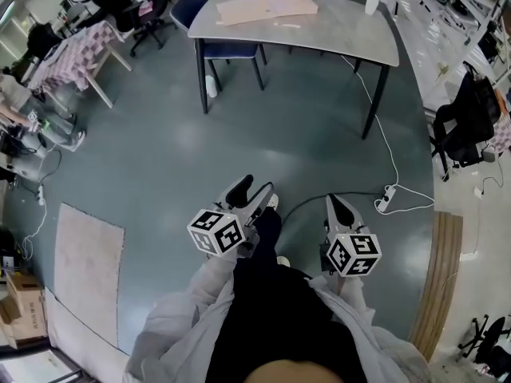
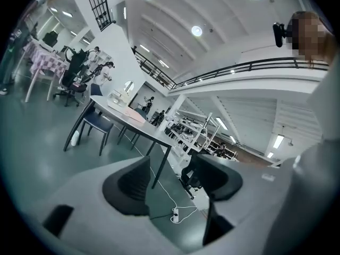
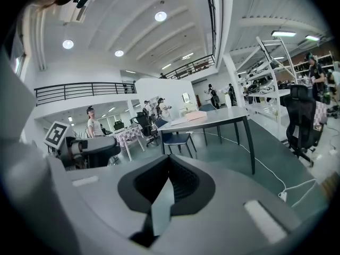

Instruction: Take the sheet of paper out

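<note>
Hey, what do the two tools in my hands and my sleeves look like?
The left tool and the right tool each have a light grey body with black curved pads and carry a white cube printed with black square markers. No cables show on them. Your sleeves are pale grey, over a black top.

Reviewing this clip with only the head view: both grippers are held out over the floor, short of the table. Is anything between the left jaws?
Observer: No. The left gripper has its jaws wide apart; only floor and a power strip show through the gap.
Operator: And the right?
Observer: The right gripper has its jaws closed together, nothing held.
Operator: Anyone at the table?
Observer: The right gripper view shows people standing beyond the table, none beside it.
</note>
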`<move>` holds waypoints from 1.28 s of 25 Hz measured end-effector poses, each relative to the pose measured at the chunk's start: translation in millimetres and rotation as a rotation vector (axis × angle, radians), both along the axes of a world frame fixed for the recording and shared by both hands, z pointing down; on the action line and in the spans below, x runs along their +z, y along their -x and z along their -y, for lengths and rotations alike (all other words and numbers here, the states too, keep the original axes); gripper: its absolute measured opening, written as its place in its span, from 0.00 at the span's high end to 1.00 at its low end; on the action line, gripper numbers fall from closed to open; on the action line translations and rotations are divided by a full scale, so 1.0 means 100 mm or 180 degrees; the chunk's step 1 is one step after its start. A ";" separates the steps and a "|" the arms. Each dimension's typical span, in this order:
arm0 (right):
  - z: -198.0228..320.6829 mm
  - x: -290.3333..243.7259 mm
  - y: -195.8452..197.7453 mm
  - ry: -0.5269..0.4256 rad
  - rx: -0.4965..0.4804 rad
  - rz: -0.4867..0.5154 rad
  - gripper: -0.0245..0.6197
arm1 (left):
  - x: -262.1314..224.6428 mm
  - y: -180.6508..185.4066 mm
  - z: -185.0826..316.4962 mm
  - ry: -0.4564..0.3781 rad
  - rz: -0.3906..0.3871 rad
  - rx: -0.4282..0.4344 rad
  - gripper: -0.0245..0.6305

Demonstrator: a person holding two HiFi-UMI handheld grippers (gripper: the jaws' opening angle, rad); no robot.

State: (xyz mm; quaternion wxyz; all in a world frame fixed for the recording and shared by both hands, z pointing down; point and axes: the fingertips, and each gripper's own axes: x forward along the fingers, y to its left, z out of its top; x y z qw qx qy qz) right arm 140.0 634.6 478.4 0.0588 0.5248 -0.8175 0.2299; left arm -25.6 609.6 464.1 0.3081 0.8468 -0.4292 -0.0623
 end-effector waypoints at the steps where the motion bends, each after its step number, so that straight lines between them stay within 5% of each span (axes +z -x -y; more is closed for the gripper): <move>1: 0.06 0.01 -0.01 0.0001 -0.0004 -0.0001 0.94 | 0.03 -0.02 0.06 0.0018 -0.0020 0.0005 0.56; 17: 1.76 -0.17 0.23 -0.0003 -0.0004 -0.0072 0.94 | -0.05 0.15 1.75 0.0067 0.0180 0.0160 0.56; 32: 3.04 -0.12 0.76 -0.0049 -0.0019 -0.0121 0.94 | 0.04 0.76 2.92 0.0055 0.0233 0.0123 0.56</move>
